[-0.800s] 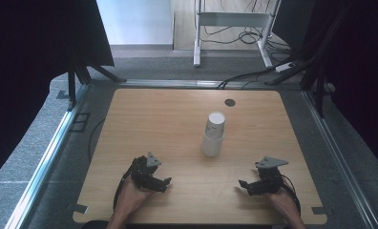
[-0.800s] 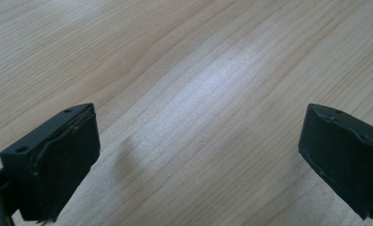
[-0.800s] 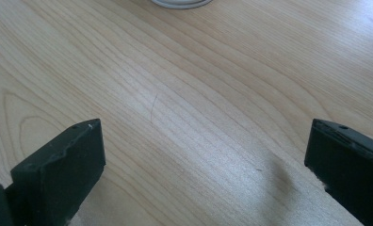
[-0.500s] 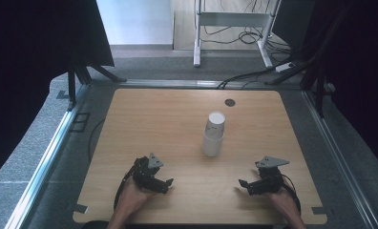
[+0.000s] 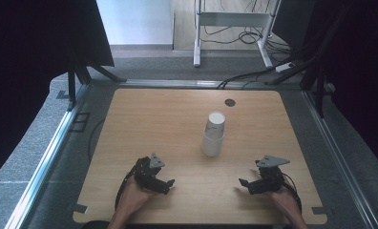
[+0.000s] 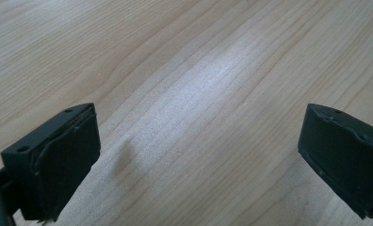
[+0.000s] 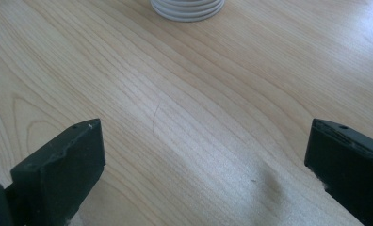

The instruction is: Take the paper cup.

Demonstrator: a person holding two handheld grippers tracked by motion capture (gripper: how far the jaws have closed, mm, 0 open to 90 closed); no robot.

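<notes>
Almost nothing has moved since the earlier frames: left gripper [image 5: 165,182] and right gripper [image 5: 245,183] stay parked near the table's [image 5: 144,119] front edge, jaws spread, empty. The stack of white paper cups [image 5: 213,134] stands untouched mid-table, so work hasn't begun.

no text, label, brand, number or sign can be read in any view.

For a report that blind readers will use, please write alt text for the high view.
A stack of white paper cups, upside down, stands near the middle of a light wooden table. At the near edge, a person's hands hold the left tongs and right tongs, both open and apart from the cups. A small dark round hole lies near the far edge.
</notes>
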